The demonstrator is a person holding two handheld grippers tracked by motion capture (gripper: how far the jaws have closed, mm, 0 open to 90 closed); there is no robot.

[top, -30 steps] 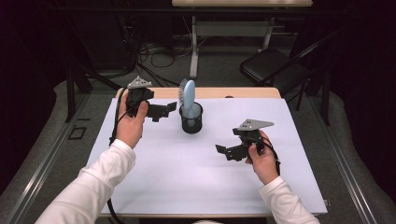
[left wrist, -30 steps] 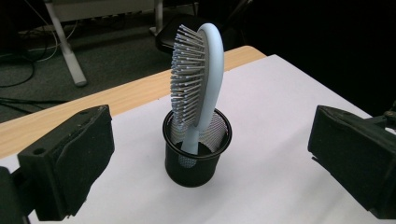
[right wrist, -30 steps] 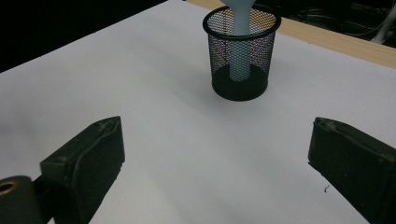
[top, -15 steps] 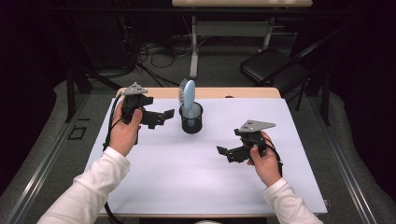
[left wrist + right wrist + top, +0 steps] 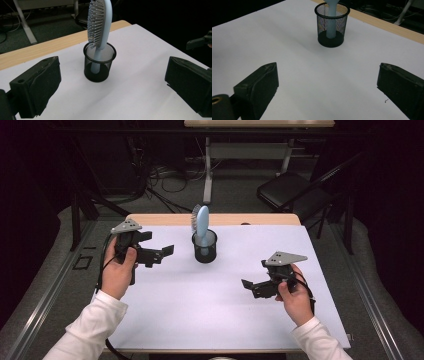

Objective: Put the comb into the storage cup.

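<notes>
Since a second ago the left gripper (image 5: 159,251) has drawn back a little from the black mesh cup (image 5: 204,247), while the right gripper (image 5: 253,285) has barely shifted. One cup stands on the white table (image 5: 200,310), toward its far edge, and it holds one pale blue hairbrush (image 5: 201,224), handle down, bristled head rising above the rim. Two grippers flank the cup, one on either side, well apart from it, both with jaws spread wide and holding nothing.
</notes>
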